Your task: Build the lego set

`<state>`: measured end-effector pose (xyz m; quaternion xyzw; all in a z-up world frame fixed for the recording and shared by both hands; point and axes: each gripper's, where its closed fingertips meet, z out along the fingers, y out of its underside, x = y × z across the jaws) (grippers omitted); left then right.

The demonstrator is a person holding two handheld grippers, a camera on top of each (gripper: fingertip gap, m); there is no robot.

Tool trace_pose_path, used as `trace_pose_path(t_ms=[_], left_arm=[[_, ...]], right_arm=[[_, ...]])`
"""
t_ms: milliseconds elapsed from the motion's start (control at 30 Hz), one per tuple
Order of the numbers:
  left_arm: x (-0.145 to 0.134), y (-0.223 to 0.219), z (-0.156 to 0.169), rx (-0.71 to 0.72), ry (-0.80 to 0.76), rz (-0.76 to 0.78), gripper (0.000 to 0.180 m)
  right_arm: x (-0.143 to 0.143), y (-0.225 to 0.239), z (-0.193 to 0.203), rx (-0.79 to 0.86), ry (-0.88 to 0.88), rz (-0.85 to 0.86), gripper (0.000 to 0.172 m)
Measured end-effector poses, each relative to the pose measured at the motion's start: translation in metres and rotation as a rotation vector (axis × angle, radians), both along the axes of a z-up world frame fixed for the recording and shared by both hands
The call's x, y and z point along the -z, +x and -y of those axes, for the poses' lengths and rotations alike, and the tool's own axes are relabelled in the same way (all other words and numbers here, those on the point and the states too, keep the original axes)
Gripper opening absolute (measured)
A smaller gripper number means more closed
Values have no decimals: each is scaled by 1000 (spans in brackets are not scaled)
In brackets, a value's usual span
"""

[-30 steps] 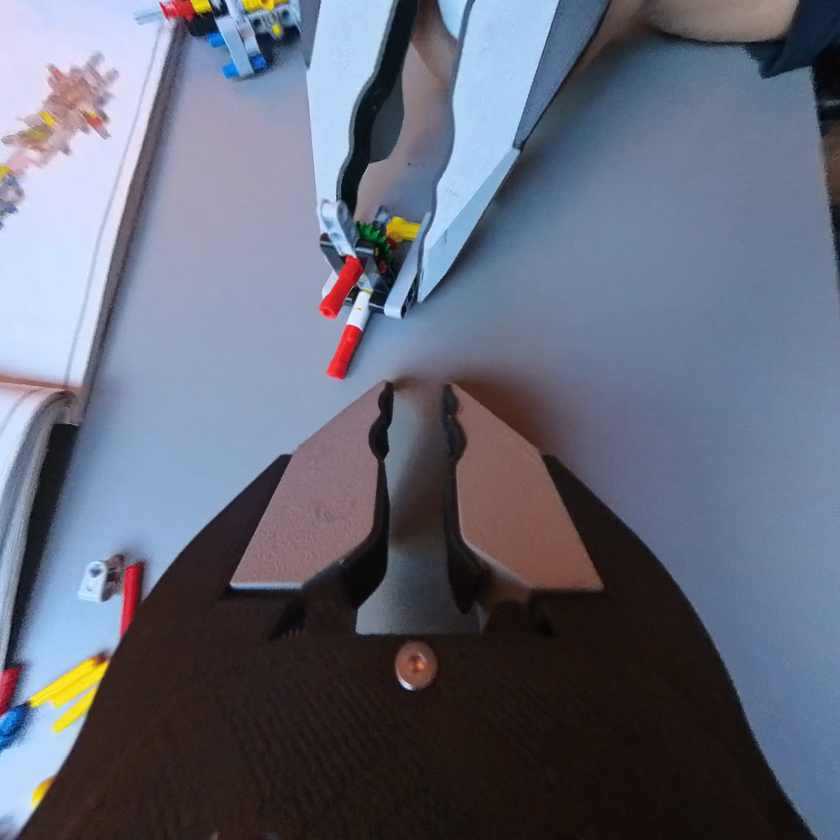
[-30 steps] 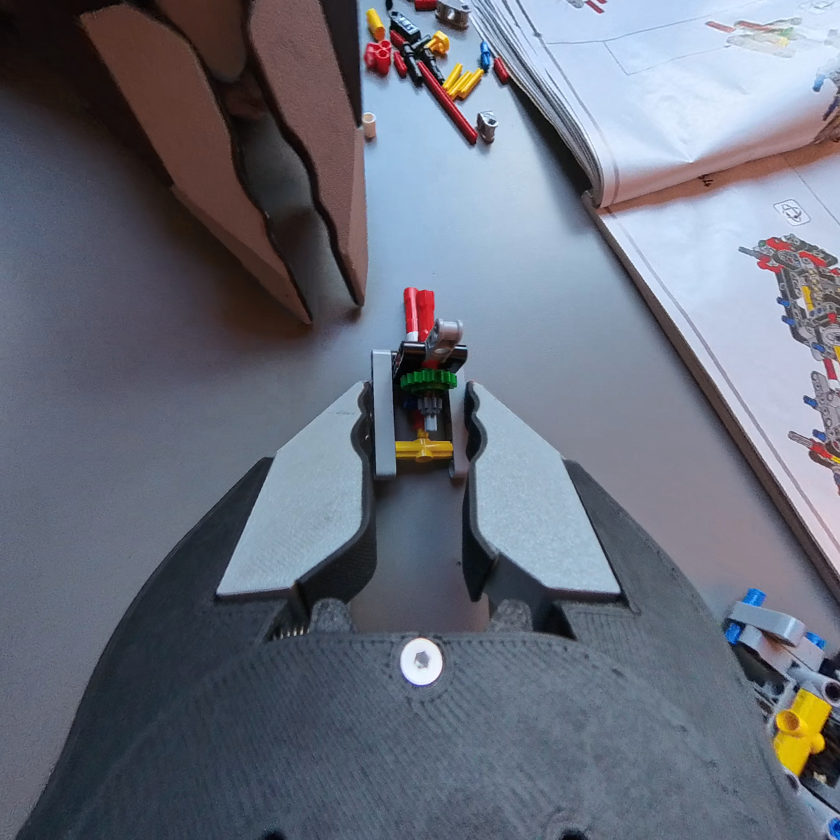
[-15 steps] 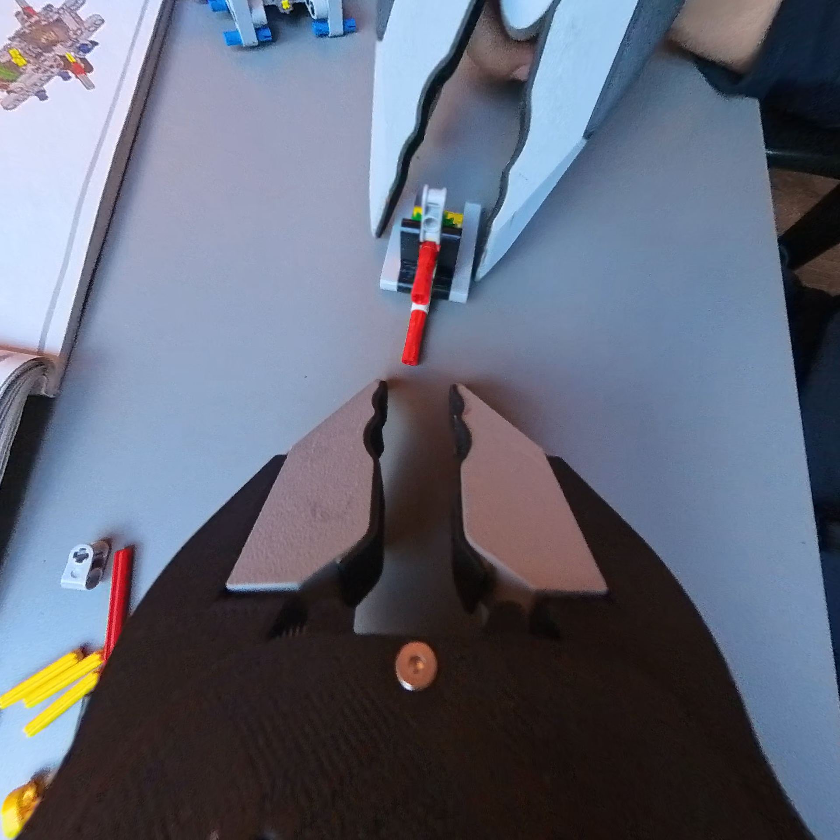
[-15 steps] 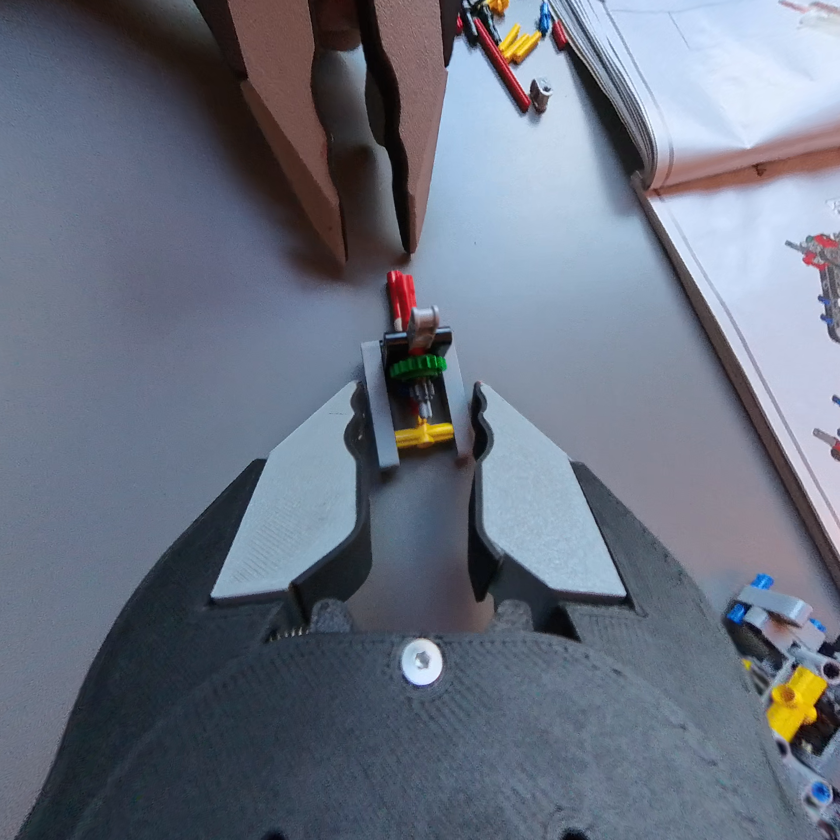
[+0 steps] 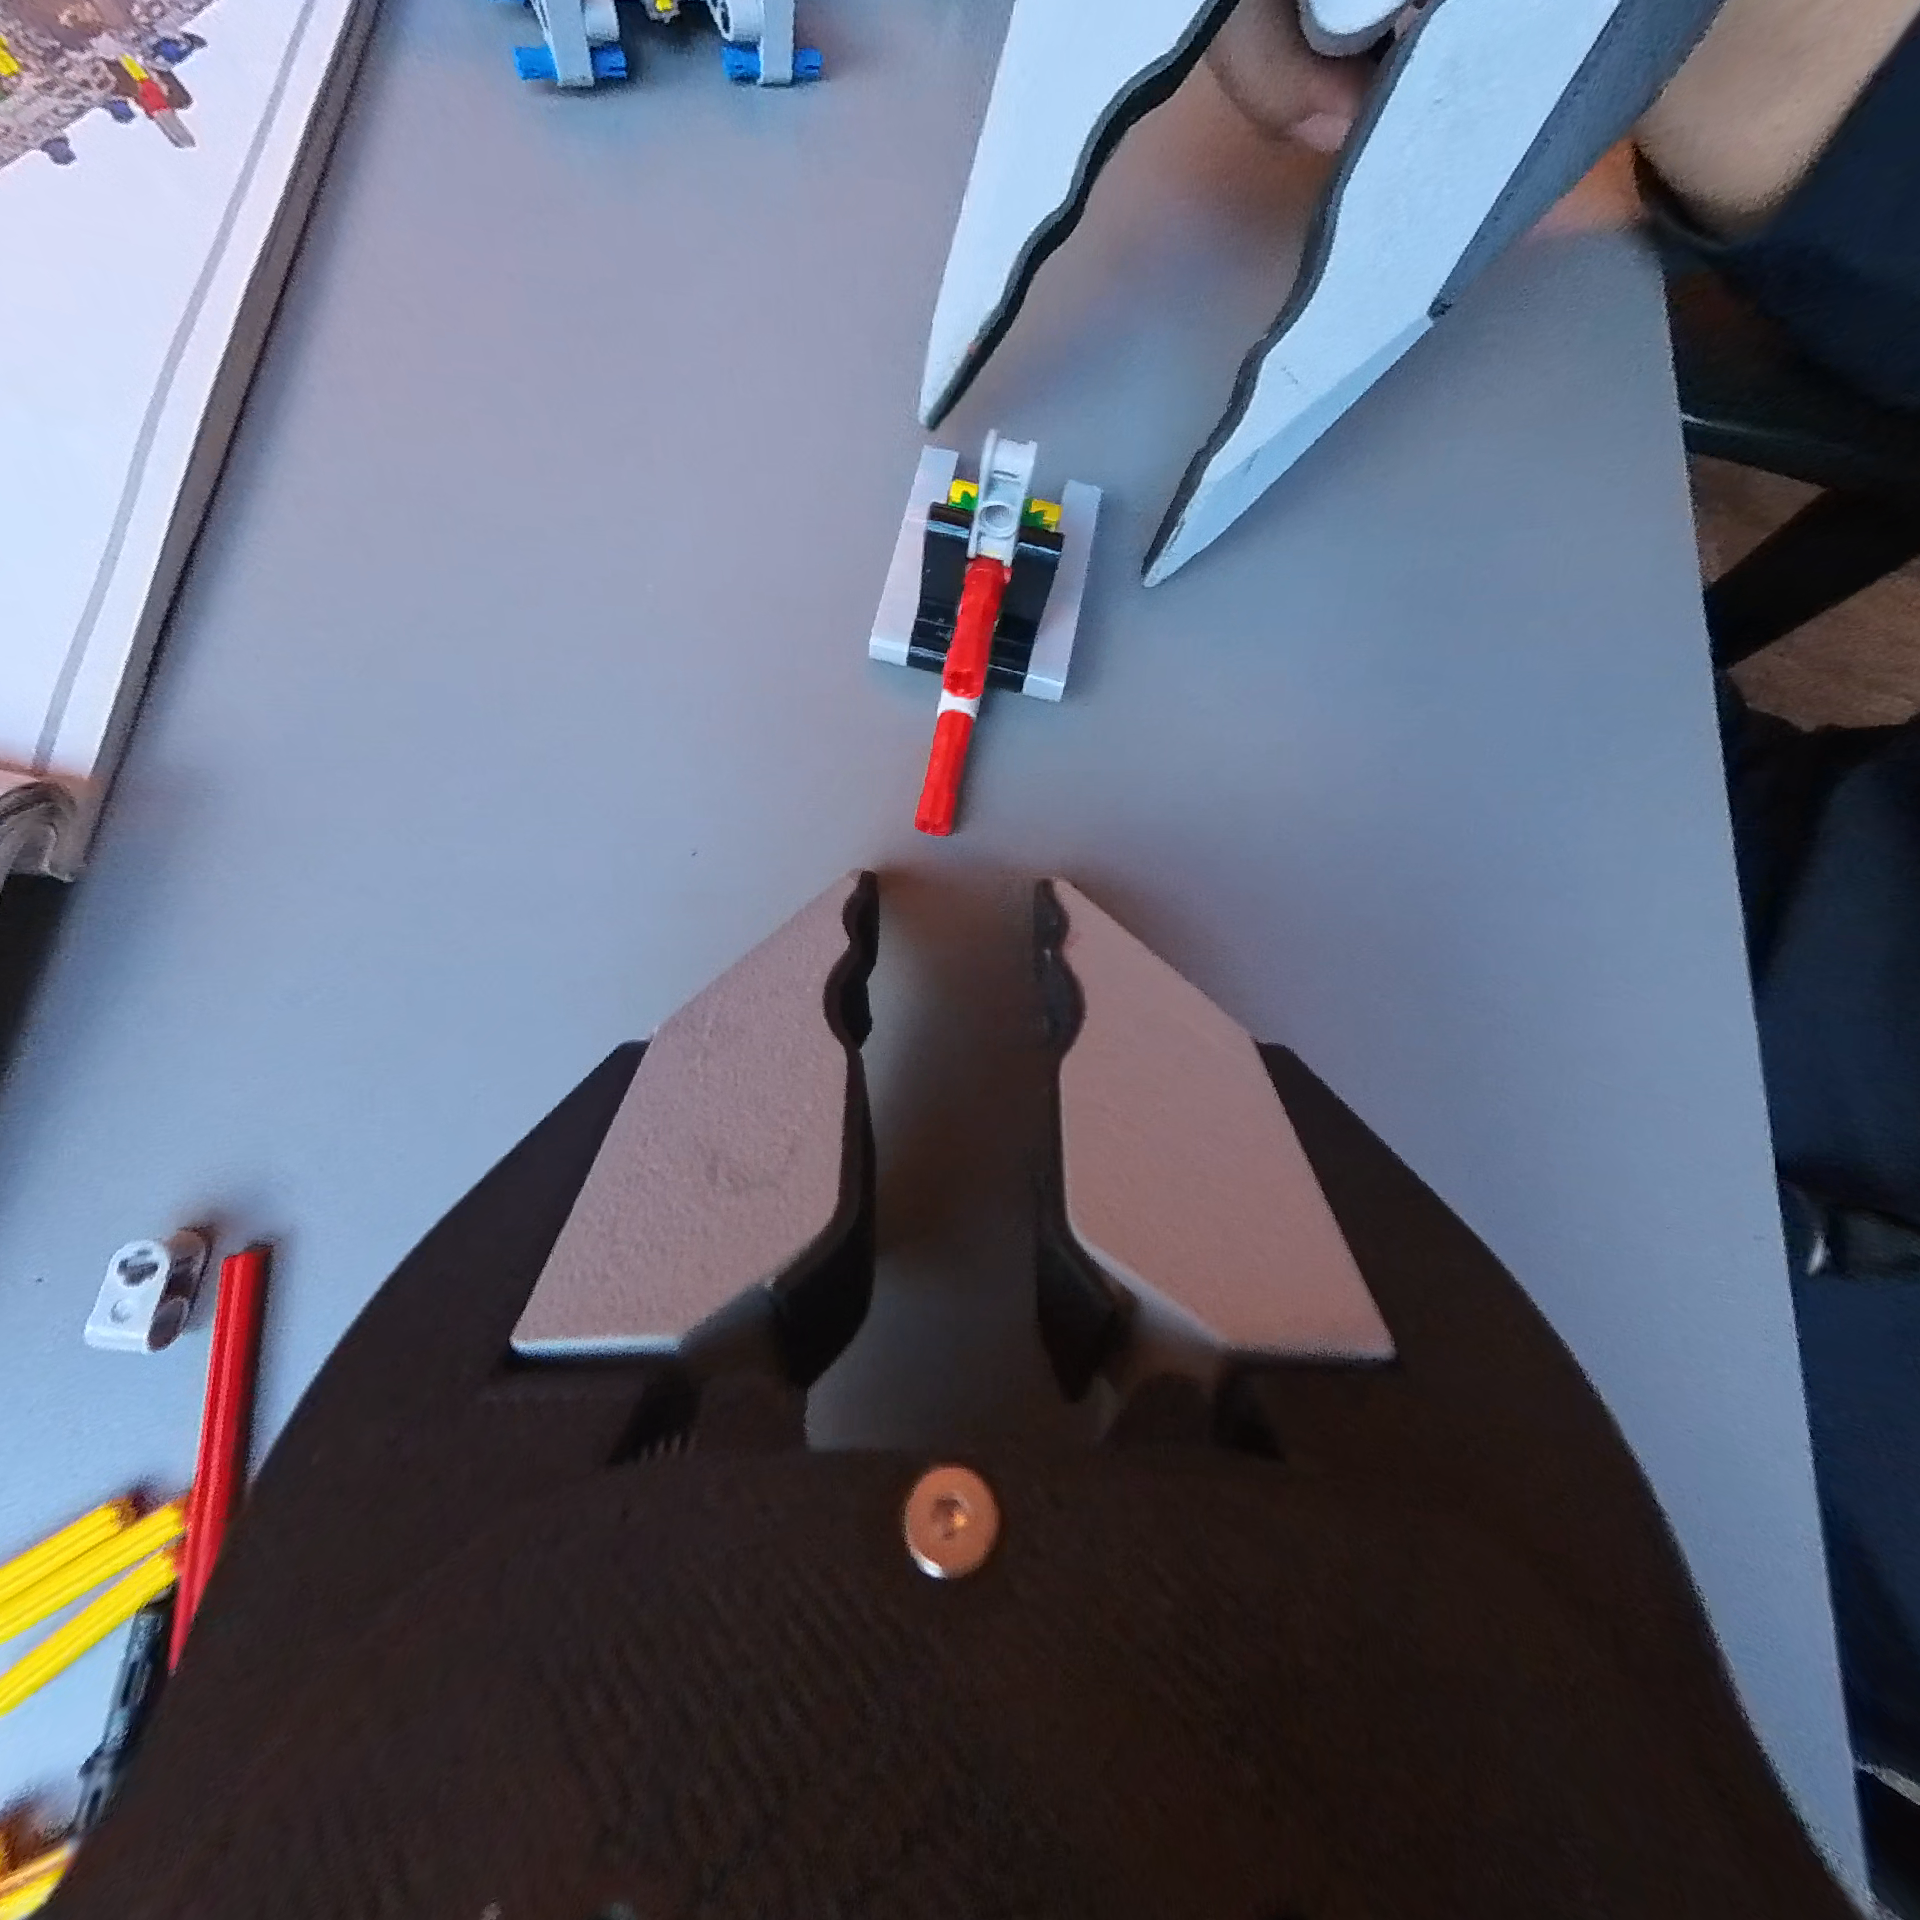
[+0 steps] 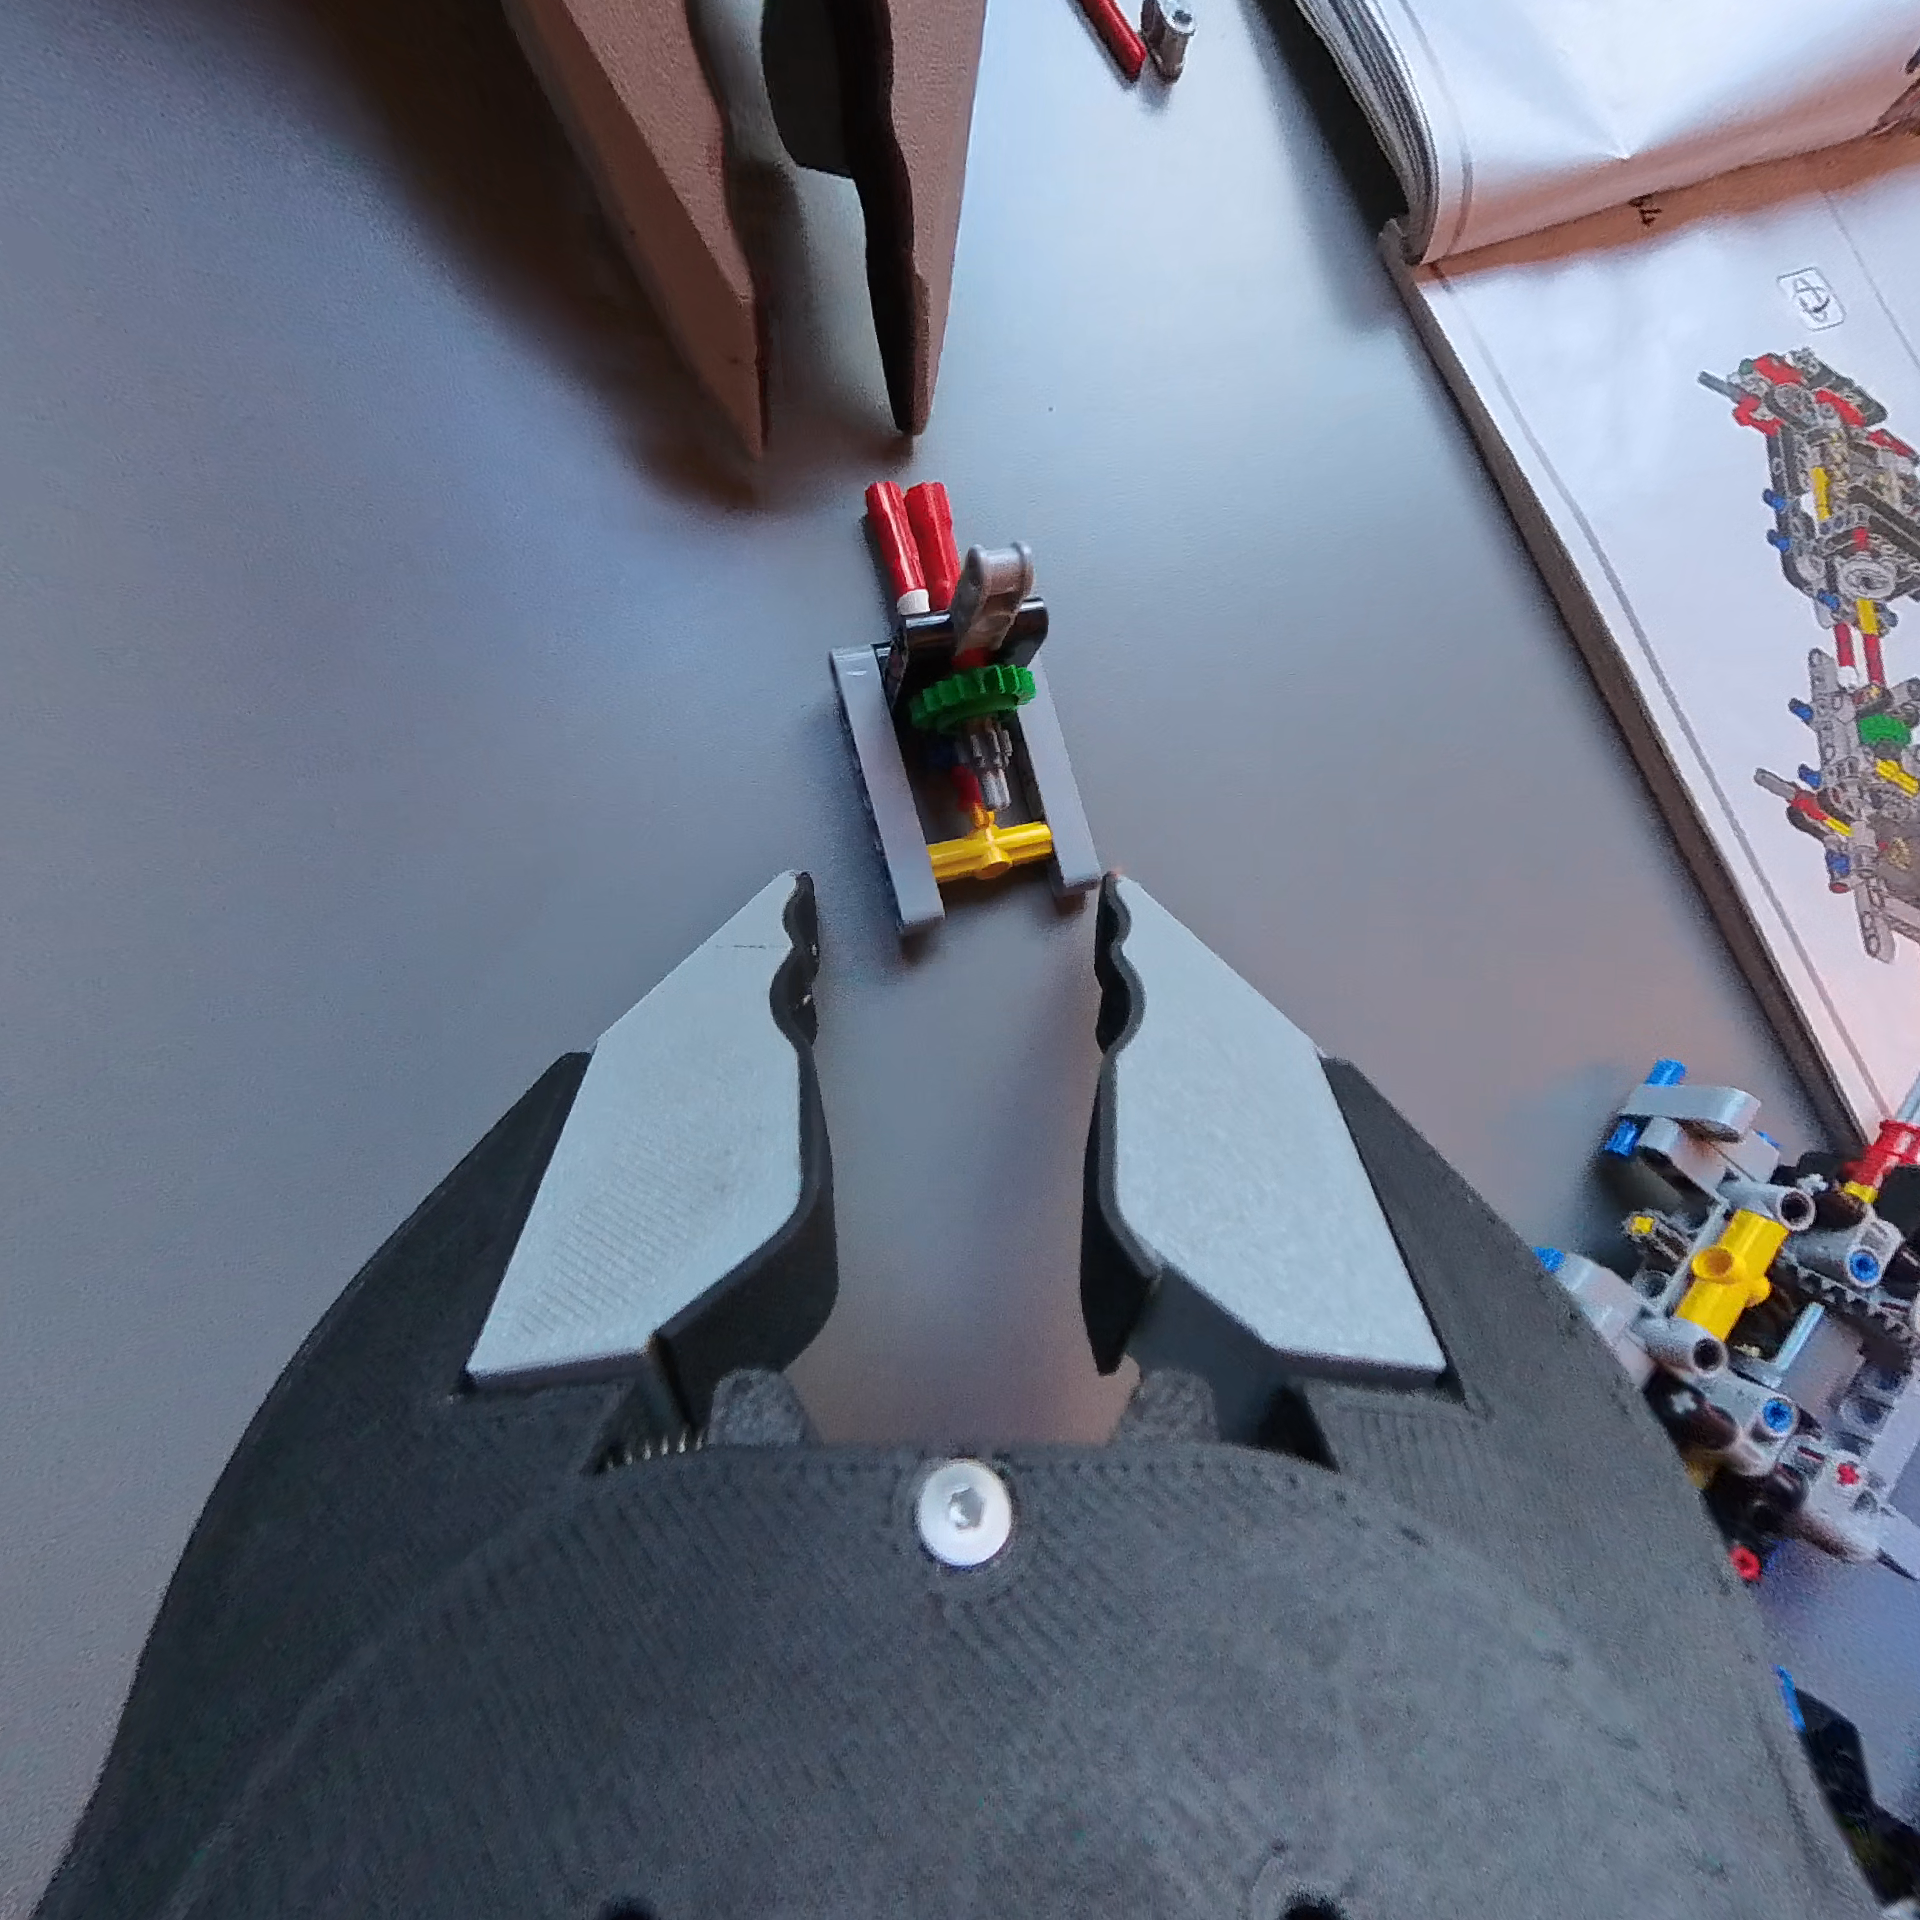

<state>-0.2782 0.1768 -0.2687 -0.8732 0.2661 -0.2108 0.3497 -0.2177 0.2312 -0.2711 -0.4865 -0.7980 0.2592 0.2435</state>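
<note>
A plain grey desk (image 5: 520, 623) with a smooth matte top fills most of both views. In the left wrist view its edge runs from about 1 o'clock down to 5 o'clock, and past that edge, at 3 o'clock, lies a strip of brown floor (image 5: 1829, 665) crossed by dark chair legs (image 5: 1808, 540). The light is soft and even, cool bluish over most of the desk top with a faint warm pink tint in places. In the right wrist view the same desk top looks darker grey, dimmest toward 9 o'clock.
</note>
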Motion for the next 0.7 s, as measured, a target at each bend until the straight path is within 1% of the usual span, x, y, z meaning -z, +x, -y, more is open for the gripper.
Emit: trace_pose_path(t_ms=[67, 133, 200, 267, 300, 400, 500, 633, 700], left_arm=[[-1, 4, 1, 12, 3, 2, 32], [0, 7, 1, 19, 10, -7, 36], [0, 7, 1, 21, 17, -18, 37], [0, 7, 1, 21, 15, -15, 37], [0, 7, 1, 21, 13, -11, 37], [-1, 8, 1, 22, 10, -5, 38], [0, 8, 2, 24, 16, -15, 39], [0, 10, 2, 27, 19, -20, 41], [0, 11, 2, 26, 19, -19, 41]], right_arm=[[-1, -5, -11, 39, 26, -14, 49], [-2, -11, -35, 100, 99, -11, 48], [-6, -15, -56, 157, 157, -8, 48], [-13, -22, -66, 215, 152, -40, 42], [-15, -25, -64, 222, 121, -55, 41], [-14, -27, -60, 243, 63, -77, 31], [-3, -20, -61, 246, 61, -38, 31], [-2, -14, -60, 247, 12, -48, 29], [-1, -13, -62, 247, 8, -59, 24]])
